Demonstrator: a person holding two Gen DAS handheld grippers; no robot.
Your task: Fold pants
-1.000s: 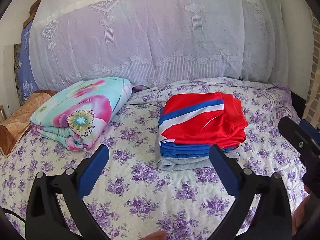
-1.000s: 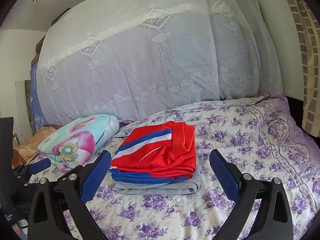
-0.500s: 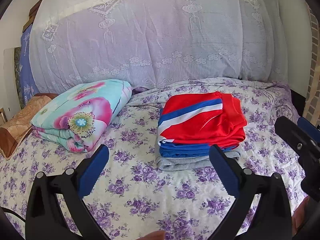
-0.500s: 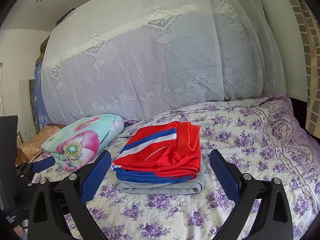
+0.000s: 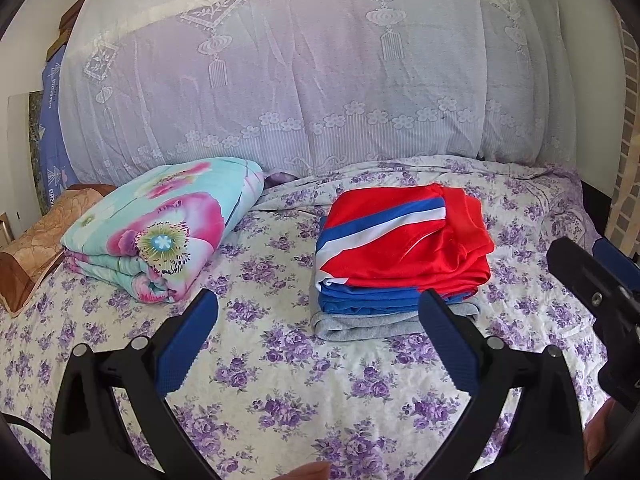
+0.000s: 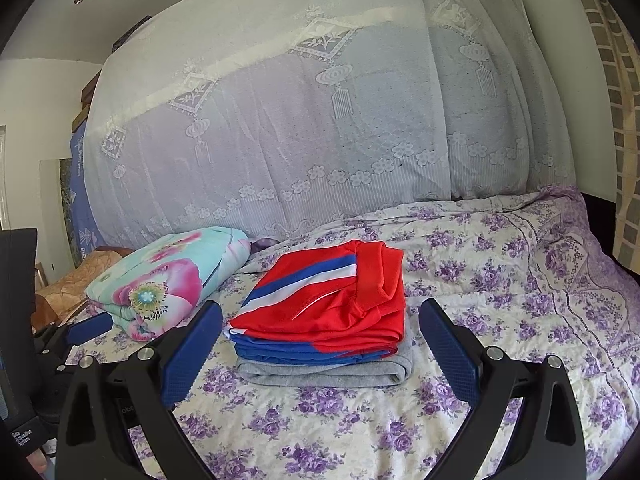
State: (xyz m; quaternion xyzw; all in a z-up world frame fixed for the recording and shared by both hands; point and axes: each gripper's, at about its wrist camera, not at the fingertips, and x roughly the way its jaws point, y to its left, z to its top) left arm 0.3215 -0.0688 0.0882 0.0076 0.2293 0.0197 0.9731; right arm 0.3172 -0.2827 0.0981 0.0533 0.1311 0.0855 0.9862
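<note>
Pants (image 5: 404, 244) look basically done from where I'm sitting: the red pair with the blue and white stripe is folded into a neat rectangle and sits on top of a small stack, center right of the left wrist view and dead center in the right wrist view (image 6: 324, 304). Under it there's a blue layer (image 5: 360, 304) and a grey piece (image 5: 360, 326) at the bottom, all folded too. I can't tell whether blue is a separate garment or part of the red one.

Both tongs are released and holding nothing. Left gripper (image 5: 318, 316) has its jaws spread wide low in the frame, hanging over the floral bedspread (image 5: 260, 380) just in front of the stack, not touching it. Right gripper (image 6: 320, 328) is the same, jaws wide apart, with the stack showing between them but further back.

Folded flower quilt (image 5: 160, 236) sits at mid left, well apart from the stack, and a lace cover (image 5: 320, 80) fills the top of the frame.

My guess: folding's finished, nothing loose lying around. At most a bit of edge squaring is left, since the red top edge bunches slightly on the right.
</note>
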